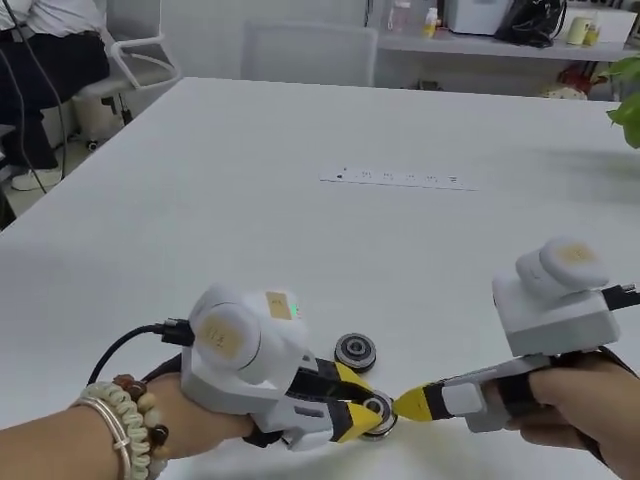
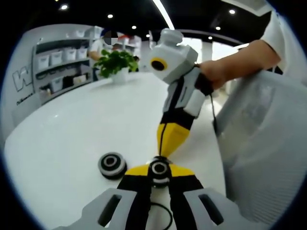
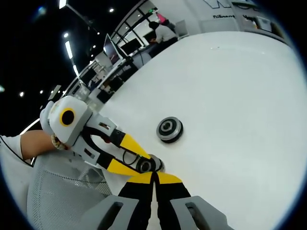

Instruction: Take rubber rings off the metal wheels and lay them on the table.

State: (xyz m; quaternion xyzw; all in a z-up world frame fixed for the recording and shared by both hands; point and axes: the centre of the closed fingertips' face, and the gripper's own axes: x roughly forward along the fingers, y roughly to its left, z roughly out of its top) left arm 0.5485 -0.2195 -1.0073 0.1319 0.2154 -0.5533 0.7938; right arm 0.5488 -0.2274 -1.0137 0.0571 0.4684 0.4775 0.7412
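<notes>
My left gripper (image 1: 372, 410) (image 2: 159, 168) is shut on a small metal wheel (image 1: 379, 407) (image 2: 159, 170) with a dark rubber ring, held just above the white table (image 1: 300, 230) near its front edge. My right gripper (image 1: 398, 405) (image 3: 153, 173) comes in from the right with its jaws together, and its yellow tips touch the wheel's rim (image 3: 146, 165). Whether they pinch the ring cannot be told. A second wheel (image 1: 355, 351) (image 2: 112, 164) (image 3: 170, 129), with its black ring on, lies flat on the table just beyond.
A flush socket strip (image 1: 400, 178) sits mid-table. Chairs (image 1: 305, 50) and a seated person (image 1: 45, 60) are beyond the far edge. A green plant (image 1: 628, 105) stands at the right. The table's front edge runs close under both hands.
</notes>
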